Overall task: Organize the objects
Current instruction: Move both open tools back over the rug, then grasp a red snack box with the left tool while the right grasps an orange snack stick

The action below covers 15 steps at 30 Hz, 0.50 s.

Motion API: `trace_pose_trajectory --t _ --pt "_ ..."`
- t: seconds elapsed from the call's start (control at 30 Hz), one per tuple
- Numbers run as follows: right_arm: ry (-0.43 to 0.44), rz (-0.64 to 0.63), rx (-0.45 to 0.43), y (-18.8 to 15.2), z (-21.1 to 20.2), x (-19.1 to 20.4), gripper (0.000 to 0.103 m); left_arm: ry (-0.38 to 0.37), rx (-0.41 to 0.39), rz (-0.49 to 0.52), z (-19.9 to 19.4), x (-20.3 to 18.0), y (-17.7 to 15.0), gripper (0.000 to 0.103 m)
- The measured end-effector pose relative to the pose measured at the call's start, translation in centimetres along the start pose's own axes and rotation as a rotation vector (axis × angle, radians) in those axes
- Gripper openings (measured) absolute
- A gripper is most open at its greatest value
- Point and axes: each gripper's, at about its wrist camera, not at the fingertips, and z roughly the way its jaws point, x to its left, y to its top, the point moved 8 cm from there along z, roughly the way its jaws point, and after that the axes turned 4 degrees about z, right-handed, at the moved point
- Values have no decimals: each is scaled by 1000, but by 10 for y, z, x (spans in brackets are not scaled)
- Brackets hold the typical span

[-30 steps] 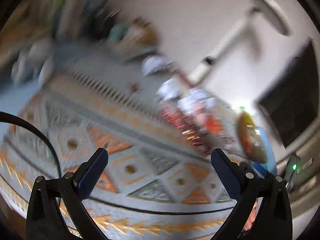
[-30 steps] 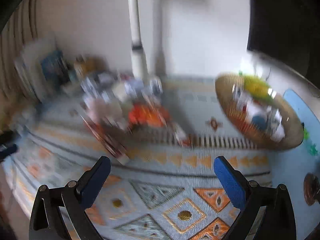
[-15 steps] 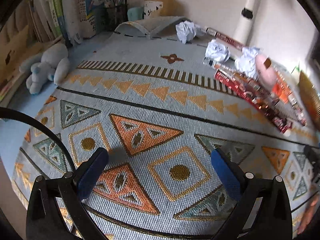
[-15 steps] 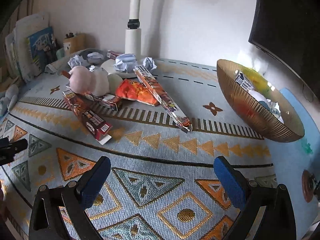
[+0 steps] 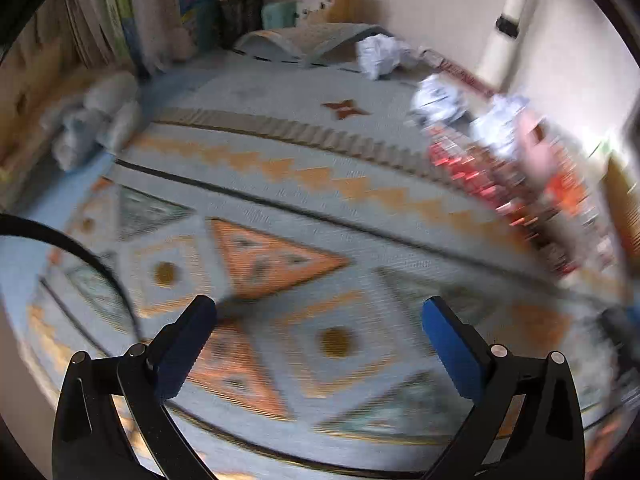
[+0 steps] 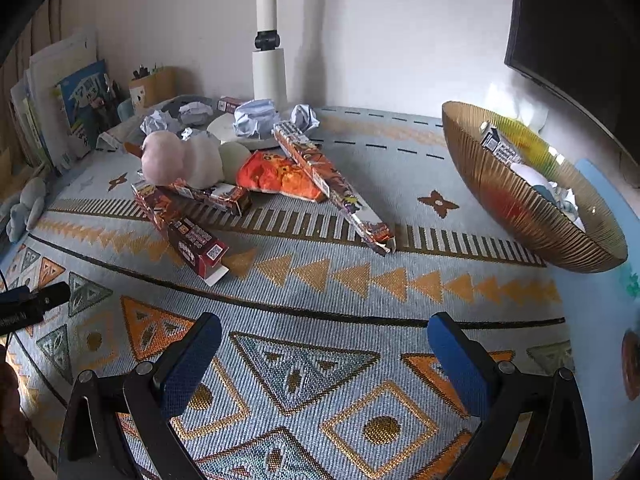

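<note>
A pile lies on the patterned cloth: a long red box (image 6: 180,228), another long box (image 6: 332,188), an orange snack bag (image 6: 276,174), a pink and white plush (image 6: 180,158) and crumpled paper balls (image 6: 256,118). A golden ribbed bowl (image 6: 516,204) at the right holds a few items. My right gripper (image 6: 324,344) is open and empty over the cloth, well in front of the pile. My left gripper (image 5: 320,320) is open and empty over the cloth; its view is blurred, with the pile (image 5: 520,184) at its right.
A white lamp post (image 6: 268,60) stands behind the pile. Books (image 6: 68,108) and a pen holder (image 6: 150,86) line the back left. A grey plush (image 6: 24,208) lies at the left edge. A dark monitor (image 6: 580,28) hangs at the right.
Both views have settled from strong blur. The right view has moved slightly closer to the pile. The left view has shifted a little and blurred again.
</note>
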Motion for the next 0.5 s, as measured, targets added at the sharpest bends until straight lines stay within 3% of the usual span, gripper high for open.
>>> trace_pose_trajectory --t 0.07,0.13,0.27,0.33,0.5 --pt "6 4 -2 1 -1 0 103 -135 0 -44 -3 -26 10 102" --pt "3 13 -7 1 -2 -2 103 -170 19 -14 2 -53 21 102" --pt "14 43 -27 4 -6 -7 103 -123 -38 81 14 -100 44 102" --pt "19 58 -34 5 -9 -9 103 -57 -29 103 29 -111 52 102" --pt "36 74 -32 6 -9 -11 103 -24 -10 137 48 -125 53 102"
